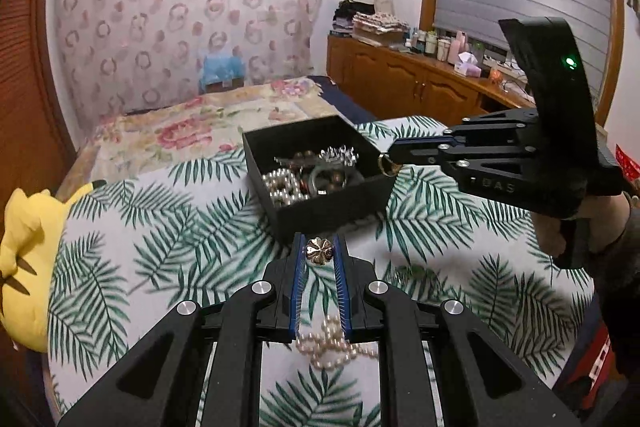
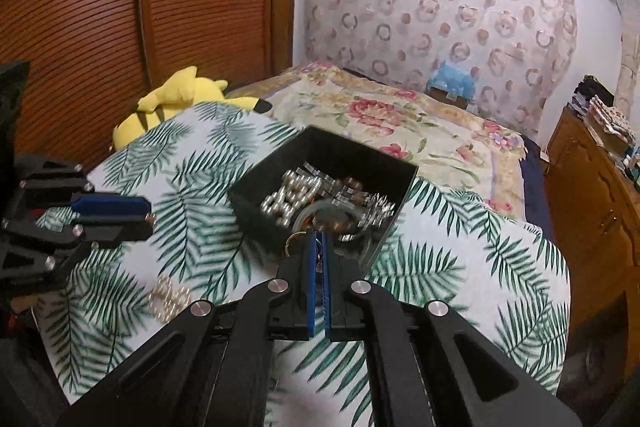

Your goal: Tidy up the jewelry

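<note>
Carrying pieces to the box (image 1: 320, 183): left gripper (image 1: 319, 251) pinches a gold flower charm (image 1: 319, 250), right gripper (image 2: 319, 247) is clamped on a ring (image 1: 386, 163). Next, probably release each above the box.

We've open leaf-print cloth (image 1: 120, 267) L & R of the black box (image 1: 320, 211), w/ pearl strand (image 1: 328, 343) probably loose underneath us.

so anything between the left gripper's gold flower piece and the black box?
Nothing visible. The left gripper holds the gold flower piece just short of the black box; only bare leaf-print cloth lies between. The box's top is open. The right gripper, holding a ring, is at its right rim.
</note>
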`<move>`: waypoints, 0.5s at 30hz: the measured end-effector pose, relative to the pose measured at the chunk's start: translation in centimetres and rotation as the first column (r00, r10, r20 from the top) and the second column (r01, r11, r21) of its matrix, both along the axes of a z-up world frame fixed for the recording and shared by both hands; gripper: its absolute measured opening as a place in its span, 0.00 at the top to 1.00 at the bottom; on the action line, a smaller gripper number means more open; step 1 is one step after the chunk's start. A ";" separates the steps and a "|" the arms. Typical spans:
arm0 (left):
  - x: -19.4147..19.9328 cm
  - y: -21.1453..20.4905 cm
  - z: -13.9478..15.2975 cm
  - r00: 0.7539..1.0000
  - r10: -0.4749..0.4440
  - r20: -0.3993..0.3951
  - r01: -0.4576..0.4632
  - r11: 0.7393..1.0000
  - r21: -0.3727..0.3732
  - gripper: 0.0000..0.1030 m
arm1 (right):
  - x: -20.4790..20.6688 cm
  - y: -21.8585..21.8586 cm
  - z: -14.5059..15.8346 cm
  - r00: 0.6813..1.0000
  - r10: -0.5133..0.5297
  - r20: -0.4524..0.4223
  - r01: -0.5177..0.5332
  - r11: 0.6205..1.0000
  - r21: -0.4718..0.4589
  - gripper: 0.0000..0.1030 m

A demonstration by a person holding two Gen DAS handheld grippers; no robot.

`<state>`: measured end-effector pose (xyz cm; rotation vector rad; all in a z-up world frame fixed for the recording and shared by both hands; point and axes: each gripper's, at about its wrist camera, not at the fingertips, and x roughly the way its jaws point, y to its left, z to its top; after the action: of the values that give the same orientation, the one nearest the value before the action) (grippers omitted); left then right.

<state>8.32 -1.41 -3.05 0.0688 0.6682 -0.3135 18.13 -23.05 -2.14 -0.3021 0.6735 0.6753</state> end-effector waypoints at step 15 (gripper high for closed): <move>3.0 -0.3 0.1 1.000 0.015 0.002 -0.015 1.000 0.017 0.87 | 3.7 1.3 -0.8 0.999 -0.037 -0.031 0.037 0.999 0.021 0.96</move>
<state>11.33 -1.68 -2.95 0.0800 0.6691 -0.2938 21.80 -21.80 -2.96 -0.2588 0.6992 0.6526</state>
